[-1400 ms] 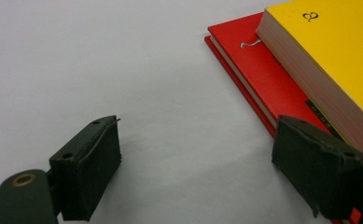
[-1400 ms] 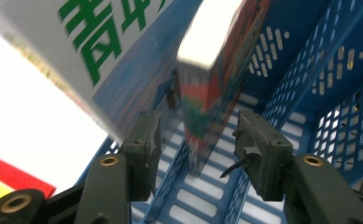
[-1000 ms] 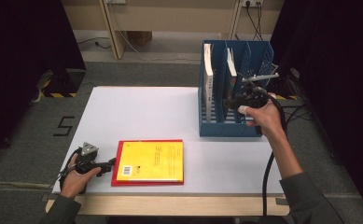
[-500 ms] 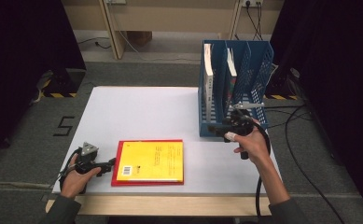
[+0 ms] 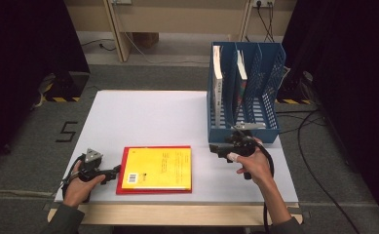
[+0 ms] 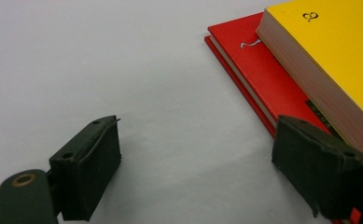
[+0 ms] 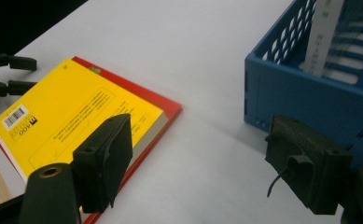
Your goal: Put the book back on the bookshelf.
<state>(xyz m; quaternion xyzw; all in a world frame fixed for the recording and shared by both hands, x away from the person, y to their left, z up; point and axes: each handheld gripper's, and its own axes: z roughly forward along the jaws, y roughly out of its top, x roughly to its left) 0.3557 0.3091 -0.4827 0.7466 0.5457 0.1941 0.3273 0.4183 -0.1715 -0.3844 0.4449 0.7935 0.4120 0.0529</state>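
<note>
The yellow book [image 5: 159,167] lies on a red book [image 5: 123,170] at lower centre. Both grippers, left [image 5: 113,172] and right [image 5: 215,149], are wide and empty. Best to bring the right one low to the yellow book's edge.

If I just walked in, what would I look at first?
Probably the bright yellow book lying flat on a red book near the table's front edge. Then the blue file rack at the back right, with two books standing inside. An open gripper waits on each side of the stack.
</note>
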